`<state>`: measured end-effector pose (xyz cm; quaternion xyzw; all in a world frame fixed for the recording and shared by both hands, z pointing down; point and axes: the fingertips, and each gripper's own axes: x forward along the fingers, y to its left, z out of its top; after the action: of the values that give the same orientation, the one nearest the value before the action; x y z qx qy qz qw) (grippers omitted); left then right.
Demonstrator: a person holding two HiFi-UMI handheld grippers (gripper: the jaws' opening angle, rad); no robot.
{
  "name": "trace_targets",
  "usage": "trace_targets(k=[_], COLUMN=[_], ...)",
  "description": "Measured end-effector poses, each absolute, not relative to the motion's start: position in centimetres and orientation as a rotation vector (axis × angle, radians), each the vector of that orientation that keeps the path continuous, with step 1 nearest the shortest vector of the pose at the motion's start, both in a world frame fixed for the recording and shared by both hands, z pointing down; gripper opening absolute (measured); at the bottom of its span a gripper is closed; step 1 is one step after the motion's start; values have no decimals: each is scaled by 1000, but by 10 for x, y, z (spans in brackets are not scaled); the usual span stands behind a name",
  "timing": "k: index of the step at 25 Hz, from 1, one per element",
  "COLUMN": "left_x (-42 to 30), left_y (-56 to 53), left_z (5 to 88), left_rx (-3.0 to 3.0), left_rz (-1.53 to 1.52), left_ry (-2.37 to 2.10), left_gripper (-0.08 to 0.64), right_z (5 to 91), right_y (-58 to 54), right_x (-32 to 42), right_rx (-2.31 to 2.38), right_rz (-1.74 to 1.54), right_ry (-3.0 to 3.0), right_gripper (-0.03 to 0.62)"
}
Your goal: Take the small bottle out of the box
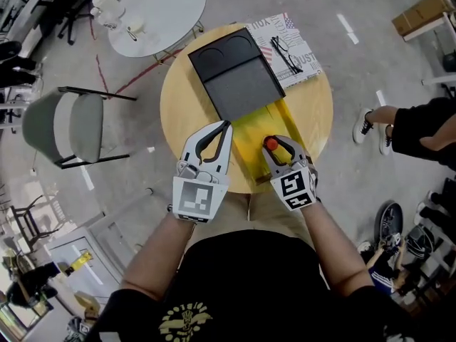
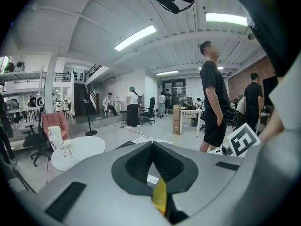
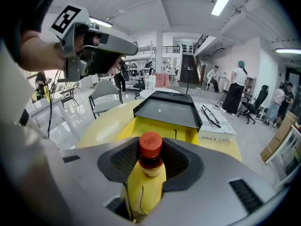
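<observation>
A yellow box lies on the round wooden table, its black lid folded open toward the far side. The small bottle, with a yellow label and a red cap, sits between the jaws of my right gripper, over the box's near end. The jaws close on its body, and the cap points away from me. My left gripper is shut, its tips meeting at the box's left edge near the lid's corner. In the left gripper view only a yellow sliver shows behind the closed jaws.
A printed book with eyeglasses on it lies at the table's far right. A white round table holding small items stands beyond, and a grey chair is on the left. A person stands to the right. More people stand in the room.
</observation>
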<state>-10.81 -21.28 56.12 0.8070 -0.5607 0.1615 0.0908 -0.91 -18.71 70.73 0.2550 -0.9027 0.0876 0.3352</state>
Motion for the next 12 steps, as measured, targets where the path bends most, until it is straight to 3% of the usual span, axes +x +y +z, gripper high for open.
trace_targets(k=[12], left_x=[-115], left_y=[-209], left_z=[511], left_rx=[2415], left_rz=[459], left_ry=[-1716], left_gripper=[15], right_z=[653], right_y=[-185], right_x=[-13], right_rx=[592], right_rz=[284], right_ry=[-2385], right_gripper=[156])
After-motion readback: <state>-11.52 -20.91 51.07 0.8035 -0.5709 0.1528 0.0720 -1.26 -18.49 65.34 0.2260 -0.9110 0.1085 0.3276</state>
